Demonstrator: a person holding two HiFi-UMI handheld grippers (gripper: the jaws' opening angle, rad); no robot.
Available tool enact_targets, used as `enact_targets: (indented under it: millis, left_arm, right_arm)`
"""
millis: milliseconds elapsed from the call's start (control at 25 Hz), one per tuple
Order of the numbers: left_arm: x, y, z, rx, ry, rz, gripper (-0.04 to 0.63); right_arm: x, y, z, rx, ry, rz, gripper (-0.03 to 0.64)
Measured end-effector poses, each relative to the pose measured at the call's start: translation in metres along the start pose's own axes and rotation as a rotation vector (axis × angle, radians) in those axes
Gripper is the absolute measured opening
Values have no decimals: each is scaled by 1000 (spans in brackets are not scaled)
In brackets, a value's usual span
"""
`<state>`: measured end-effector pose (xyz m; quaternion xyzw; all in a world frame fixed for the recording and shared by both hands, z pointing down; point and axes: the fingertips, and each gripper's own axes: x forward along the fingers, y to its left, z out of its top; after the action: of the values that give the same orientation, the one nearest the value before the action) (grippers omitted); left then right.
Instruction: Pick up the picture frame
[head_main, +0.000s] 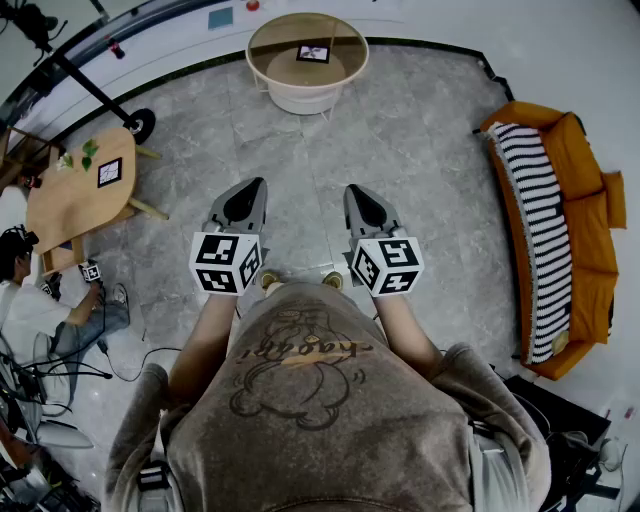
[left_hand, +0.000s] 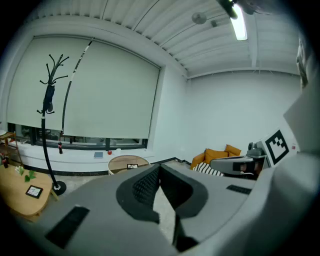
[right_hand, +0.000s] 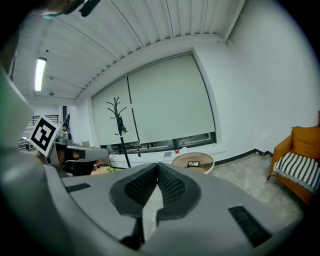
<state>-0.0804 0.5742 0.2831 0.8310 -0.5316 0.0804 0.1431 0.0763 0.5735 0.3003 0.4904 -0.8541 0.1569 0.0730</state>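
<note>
Head view: picture frame (head_main: 313, 53), perhaps tilted

Person wears a taupe-brown fuzzy top (head_main: 320, 430) with a dark line-drawn cartoon print (head_main: 295, 375) and an orange scribble across it. Sleeves (head_main: 135, 425) either side of the print, same taupe. Just above the print, two tan shoe toes (head_main: 271, 281). Up-left of the print, left gripper (head_main: 257, 184): grey moulded shell, black recess on top, white cube (head_main: 226, 263) with black square markers. Up-right of the print, right gripper (head_main: 351, 190), same build, own marker cube. Gripper views: black ribbed pads (left_hand: 145, 187), black rectangular slots (left_hand: 69, 226) in the grey shell.
</note>
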Motion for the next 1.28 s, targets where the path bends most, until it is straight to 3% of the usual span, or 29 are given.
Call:
enact_targets:
  millis: [480, 840, 1280]
  left_arm:
    - [-11, 20, -10, -4, 4, -10, 17]
    - [-18, 54, -30, 0, 8, -61, 17]
    - [-12, 62, -38, -4, 27, -109, 17]
  right_arm:
    - [10, 26, -9, 61, -30, 27, 19]
    - [16, 51, -27, 70, -79, -63, 18]
    - [19, 52, -32, 94, -87, -130, 20]
